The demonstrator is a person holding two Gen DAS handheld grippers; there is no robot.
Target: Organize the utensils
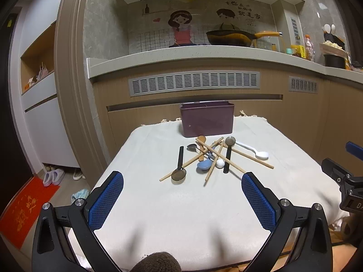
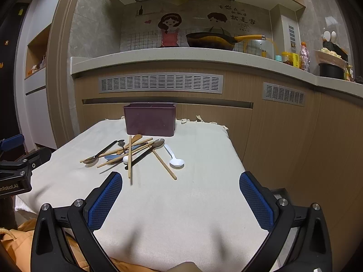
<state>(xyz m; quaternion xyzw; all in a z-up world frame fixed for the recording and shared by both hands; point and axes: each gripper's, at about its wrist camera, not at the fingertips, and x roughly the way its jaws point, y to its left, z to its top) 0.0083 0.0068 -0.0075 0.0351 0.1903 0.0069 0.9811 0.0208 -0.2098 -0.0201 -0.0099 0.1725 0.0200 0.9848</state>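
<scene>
Left gripper (image 1: 182,179) is spread wide w/ nothing between its blue pads, hovering over the near part of the cloth-covered table (image 1: 158,215). Right gripper (image 2: 180,179) is just as wide apart, also holding nothing.

Utensils sit in a crossed heap mid-table, just in front of the purple bin (image 1: 207,119), which stands at the far edge near the cabinet. In the heap: wooden chopsticks (image 1: 223,156), a blue spoon (image 1: 204,165), a wooden spoon (image 1: 201,147), two dark long-handled spoons, one at the left (image 1: 179,170) and one at the right (image 1: 228,156). A white spoon (image 1: 255,151) lies at the right edge of the heap.

Left view only: slippers (image 1: 53,176) and a red mat (image 1: 25,210) on the floor at left, plus the right gripper's body at the right border. Right view only: the left gripper's body at the left border, and the white spoon (image 2: 174,156) seen apart from the heap, just beside one chopstick (image 2: 164,164). Both views show a pan (image 2: 211,40) on the counter behind.
</scene>
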